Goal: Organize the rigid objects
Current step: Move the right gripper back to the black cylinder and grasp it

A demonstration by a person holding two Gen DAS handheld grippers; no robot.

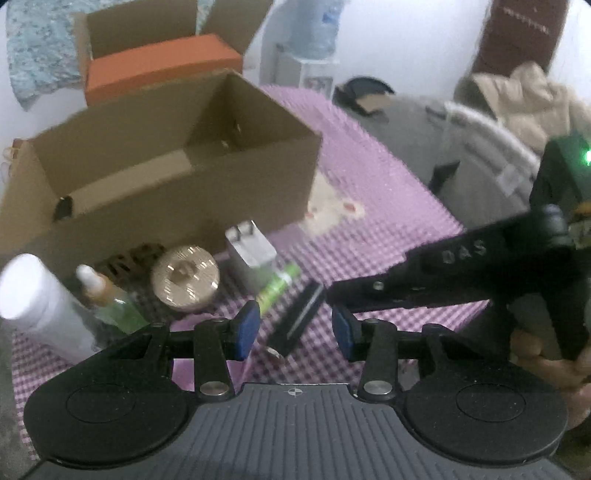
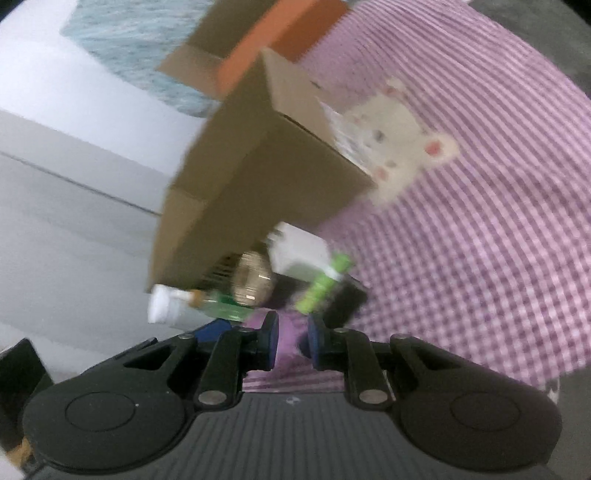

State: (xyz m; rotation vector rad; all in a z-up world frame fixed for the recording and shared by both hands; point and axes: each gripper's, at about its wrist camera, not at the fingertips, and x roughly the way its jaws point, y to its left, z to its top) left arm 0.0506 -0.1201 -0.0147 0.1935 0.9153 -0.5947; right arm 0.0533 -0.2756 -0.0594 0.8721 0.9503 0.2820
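An open cardboard box (image 1: 155, 177) stands on the pink checked cloth (image 1: 369, 184). In front of it lie a white bottle (image 1: 40, 306), a green spray bottle (image 1: 110, 299), a round gold tin (image 1: 184, 277), a white charger (image 1: 251, 251), a green tube (image 1: 279, 288) and a black bar (image 1: 299, 321). My left gripper (image 1: 293, 332) is open and empty just short of the black bar. My right gripper (image 2: 291, 343) is open and empty, near the green tube (image 2: 323, 282) and black bar (image 2: 343, 299). In the left wrist view the right gripper's body reaches in from the right (image 1: 461, 273).
A second cardboard box with an orange box (image 1: 159, 66) inside stands behind the first. A water bottle (image 1: 314, 26) stands at the back. Clothes (image 1: 524, 99) and grey fabric lie to the right. A cartoon print (image 2: 399, 147) marks the cloth beside the box (image 2: 258, 177).
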